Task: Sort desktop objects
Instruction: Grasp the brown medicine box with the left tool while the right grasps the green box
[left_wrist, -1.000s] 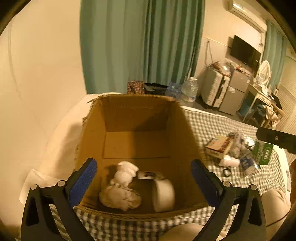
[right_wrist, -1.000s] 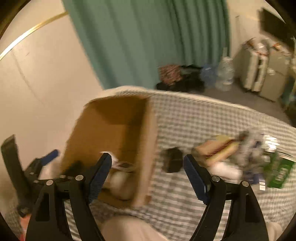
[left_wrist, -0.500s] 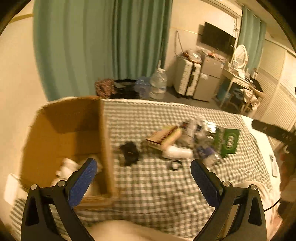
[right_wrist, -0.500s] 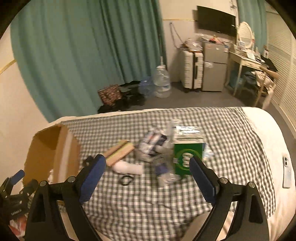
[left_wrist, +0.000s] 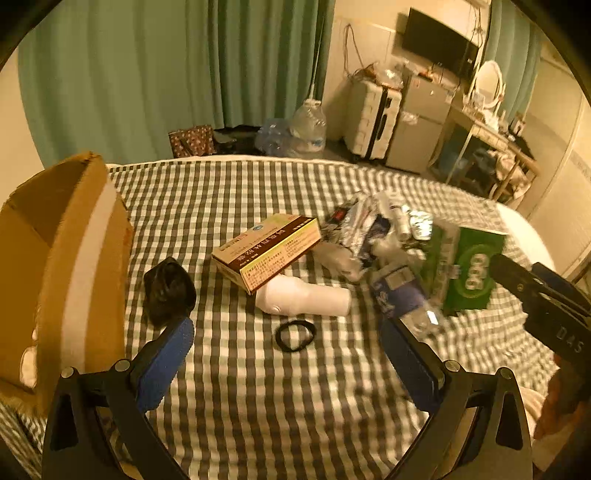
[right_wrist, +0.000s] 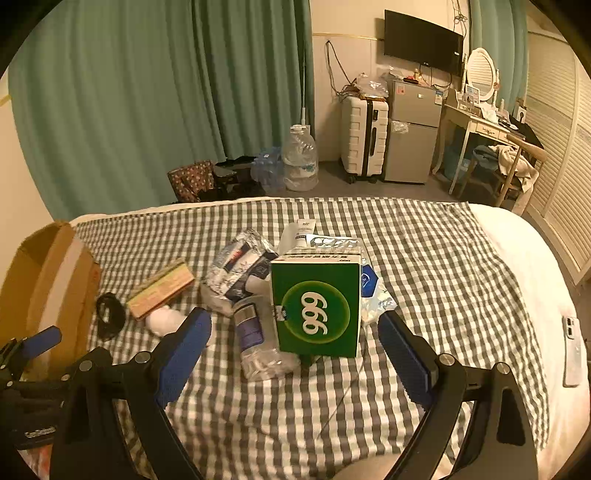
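Observation:
My left gripper (left_wrist: 286, 332) is open and hangs low over the checked cloth, with a black hair tie (left_wrist: 295, 335) just ahead between its fingers. A white roll (left_wrist: 306, 297), a beige medicine box (left_wrist: 266, 251) and a black pouch (left_wrist: 168, 291) lie beyond. My right gripper (right_wrist: 293, 325) is open too, its blue pads either side of an upright green box (right_wrist: 316, 306) without touching it. A clear bottle (right_wrist: 258, 343) lies left of that box. The brown cardboard box (left_wrist: 66, 266) stands at the far left.
Foil packets (left_wrist: 362, 225) and blister packs are heaped behind the green box. A phone (right_wrist: 572, 347) lies on the white bedding at the right edge. Past the bed are green curtains, a water jug (right_wrist: 299, 162), a suitcase and a small fridge.
Both grippers swung right, away from the cardboard box, and sank towards the pile of items. The left one no longer looks into the box. The right jaws stand a little wider.

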